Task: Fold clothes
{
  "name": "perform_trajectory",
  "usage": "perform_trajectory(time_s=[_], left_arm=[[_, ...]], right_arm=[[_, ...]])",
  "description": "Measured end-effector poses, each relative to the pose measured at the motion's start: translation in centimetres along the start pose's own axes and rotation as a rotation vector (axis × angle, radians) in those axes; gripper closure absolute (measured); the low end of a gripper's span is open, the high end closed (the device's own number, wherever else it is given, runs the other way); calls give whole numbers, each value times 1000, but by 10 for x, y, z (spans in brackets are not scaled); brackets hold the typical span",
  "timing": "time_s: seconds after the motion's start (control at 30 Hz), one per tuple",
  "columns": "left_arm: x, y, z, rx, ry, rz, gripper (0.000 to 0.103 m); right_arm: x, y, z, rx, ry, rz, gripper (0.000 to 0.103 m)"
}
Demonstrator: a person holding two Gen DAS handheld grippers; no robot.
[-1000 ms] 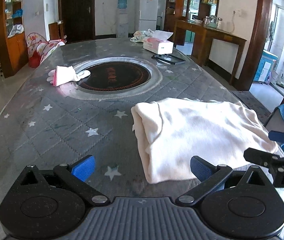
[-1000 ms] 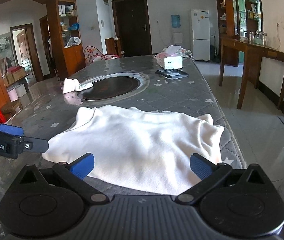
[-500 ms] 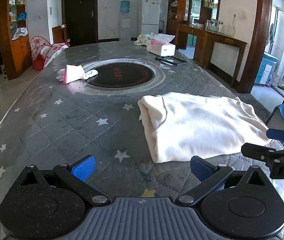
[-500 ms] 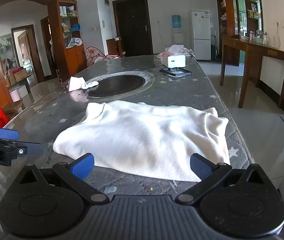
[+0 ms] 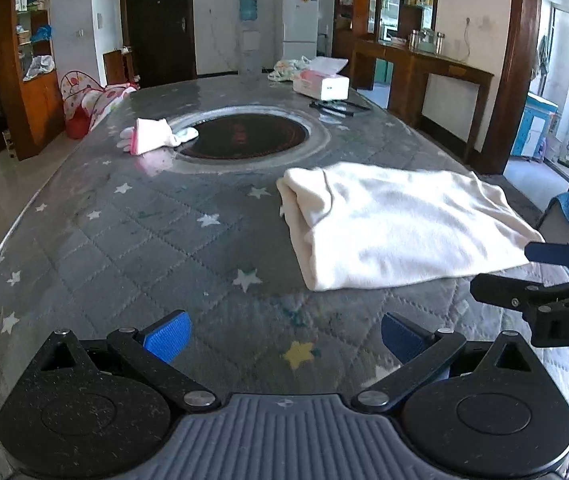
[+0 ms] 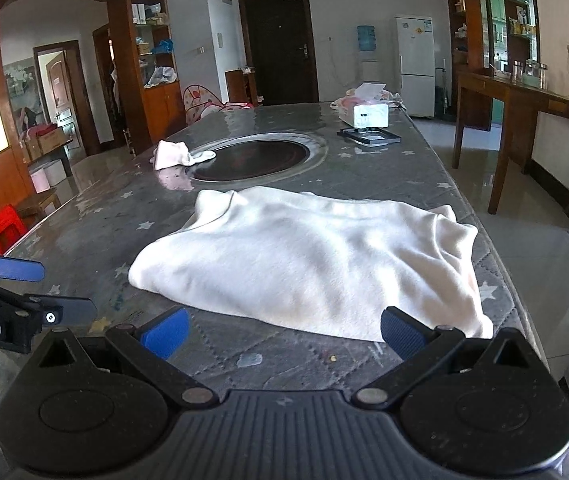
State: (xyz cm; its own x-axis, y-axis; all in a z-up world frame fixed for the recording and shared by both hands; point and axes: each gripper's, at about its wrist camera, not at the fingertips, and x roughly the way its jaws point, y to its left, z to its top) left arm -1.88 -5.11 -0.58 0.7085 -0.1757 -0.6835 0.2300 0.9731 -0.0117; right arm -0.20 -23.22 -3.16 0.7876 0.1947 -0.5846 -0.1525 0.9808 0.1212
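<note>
A cream garment (image 5: 396, 224) lies folded flat on the grey star-patterned table (image 5: 132, 240); it also shows in the right wrist view (image 6: 316, 256). My left gripper (image 5: 282, 338) is open and empty, held back from the garment's near left corner. My right gripper (image 6: 282, 334) is open and empty just short of the garment's near edge. The right gripper also shows at the right edge of the left wrist view (image 5: 524, 270), and the left gripper shows at the left edge of the right wrist view (image 6: 50, 290).
A round dark cooktop (image 5: 240, 136) is set in the table's middle, with a pink-and-white glove (image 5: 152, 140) beside it. A tissue box (image 5: 320, 84) and a flat black frame (image 6: 368, 136) sit farther back. The table's right edge (image 6: 496, 256) drops to the floor.
Both grippers have pulled back from the garment toward the near end of the table, staying open. The garment lies as it was.
</note>
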Motion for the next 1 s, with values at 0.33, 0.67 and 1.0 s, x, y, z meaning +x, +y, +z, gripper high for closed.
perform_trajectory(time_s=[0.33,0.67,1.0], left_arm=[[1,0,-15,-4,46,20,0],[-6,-4,-24,1,43,36,0],[-13,-5,-30,-13,39,36,0]], right_arm=[[-3,9,-7,-6,8,17,0],[-9,13,-12,-3,6,19,0],[-14,19,-16,-10,1,25,0]])
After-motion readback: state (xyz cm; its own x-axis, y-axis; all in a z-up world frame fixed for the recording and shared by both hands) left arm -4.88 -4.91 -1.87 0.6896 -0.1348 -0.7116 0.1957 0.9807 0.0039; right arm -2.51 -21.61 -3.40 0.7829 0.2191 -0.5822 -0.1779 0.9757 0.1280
